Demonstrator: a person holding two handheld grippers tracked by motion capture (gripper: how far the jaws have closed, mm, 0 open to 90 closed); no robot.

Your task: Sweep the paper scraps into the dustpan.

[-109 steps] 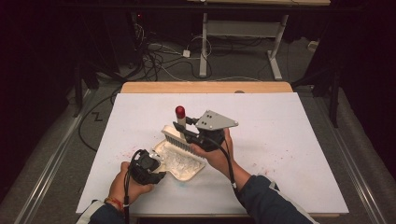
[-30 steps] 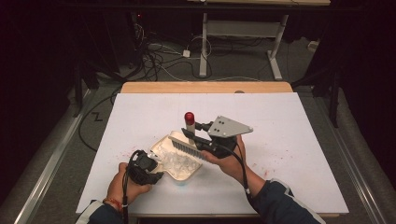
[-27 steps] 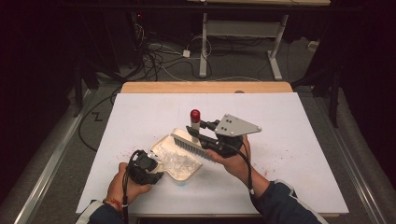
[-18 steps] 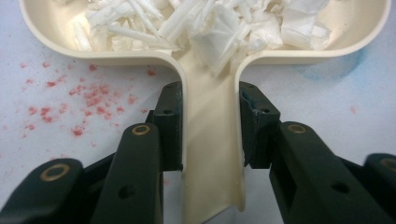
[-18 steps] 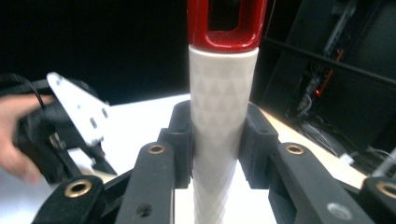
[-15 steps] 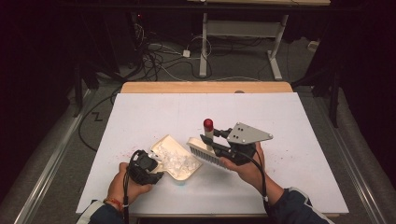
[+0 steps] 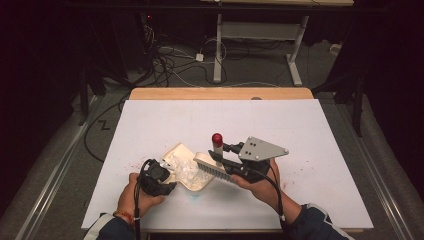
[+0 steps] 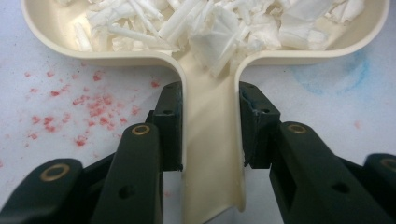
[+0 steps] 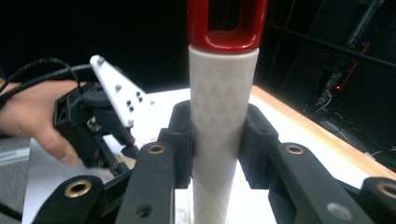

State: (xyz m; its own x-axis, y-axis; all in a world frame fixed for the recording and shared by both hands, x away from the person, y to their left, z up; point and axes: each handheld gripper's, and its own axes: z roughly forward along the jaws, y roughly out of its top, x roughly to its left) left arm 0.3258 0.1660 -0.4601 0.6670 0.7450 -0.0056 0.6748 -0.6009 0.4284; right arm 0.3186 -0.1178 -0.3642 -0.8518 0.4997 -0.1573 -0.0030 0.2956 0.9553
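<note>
Evidently the right gripper (image 7: 220,159) clamps the brush (image 7: 212,167) by its white handle, its 2 jaws pressed to either side, bristles lifted clear at lower centre of the high view. The left gripper (image 8: 210,126) pinches the dustpan (image 8: 210,154) handle, probably to steady it flat on the table (image 7: 300,130). White scraps (image 8: 205,23) fill the pan. The bristles are hidden in the right gripper view.

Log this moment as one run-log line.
left gripper: shut on dustpan handle | right gripper: shut on brush handle | dustpan: holds white scraps
</note>
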